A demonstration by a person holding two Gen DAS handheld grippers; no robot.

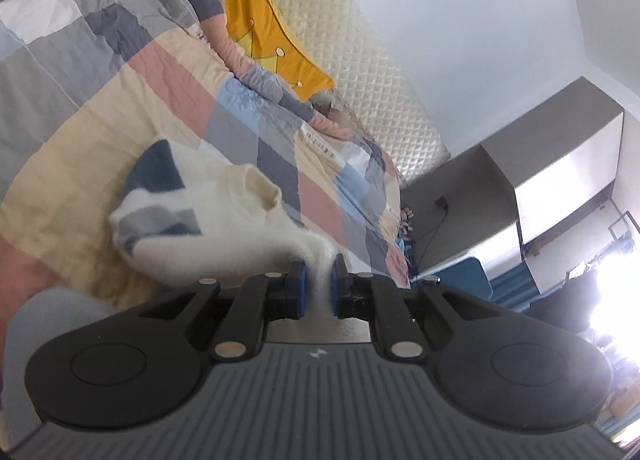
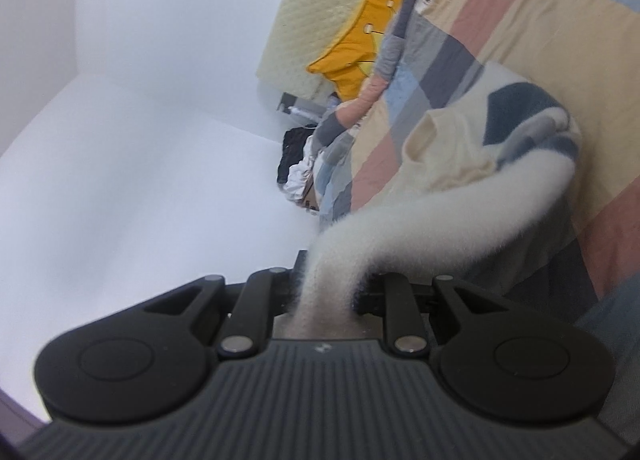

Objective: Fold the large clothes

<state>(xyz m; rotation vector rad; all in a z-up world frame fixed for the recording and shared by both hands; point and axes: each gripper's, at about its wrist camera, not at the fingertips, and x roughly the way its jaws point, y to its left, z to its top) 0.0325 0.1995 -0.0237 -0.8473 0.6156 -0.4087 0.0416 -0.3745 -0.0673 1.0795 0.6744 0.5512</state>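
A fluffy white sweater with dark blue and grey stripes and a cream neck opening hangs above the patchwork quilt on the bed. In the left wrist view my left gripper is shut on a thin fold of the sweater's white edge, blue pads pressing it from both sides. In the right wrist view the sweater stretches toward the quilt, and my right gripper is shut on a thicker bunch of its fuzzy white fabric, which hides the pads.
A yellow crown-shaped cushion leans on the cream quilted headboard. A grey cabinet and a blue chair stand beside the bed. A pile of dark and white clothes lies by the white wall.
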